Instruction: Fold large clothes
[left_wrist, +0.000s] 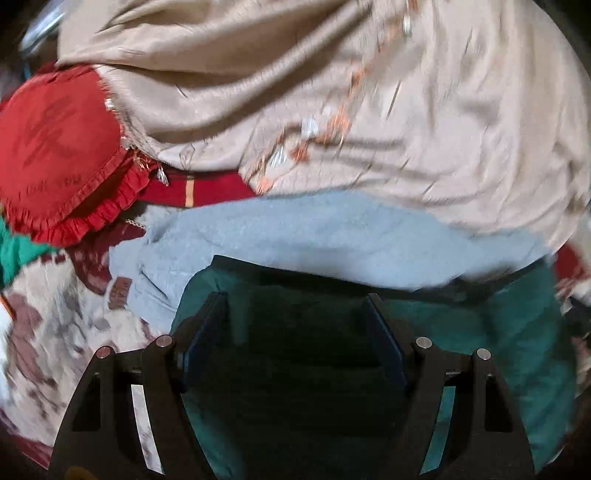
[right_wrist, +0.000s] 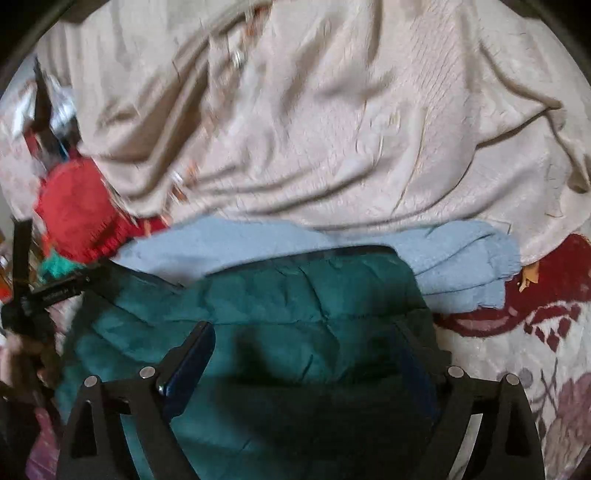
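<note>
Below both cameras, a teal garment (right_wrist: 258, 306) lies on a patterned blanket (right_wrist: 535, 332), partly over a light-blue garment (right_wrist: 461, 258) and near a beige cloth (right_wrist: 295, 129). The left hand-held gripper (left_wrist: 295, 317) and right hand-held gripper (right_wrist: 306, 350) hover released, grasping nothing. Judged step: approach before a fold. The next move calls for pinching the teal edge.

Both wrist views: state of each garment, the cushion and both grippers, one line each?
left gripper: open, empty, over the teal garment
right gripper: open, empty, over the teal garment
teal garment: folded, on top of the stack
light blue garment: folded, beneath the teal one
beige cloth: unfolded, rumpled, behind the stack
red cushion: lying at left, partly under the beige cloth
</note>
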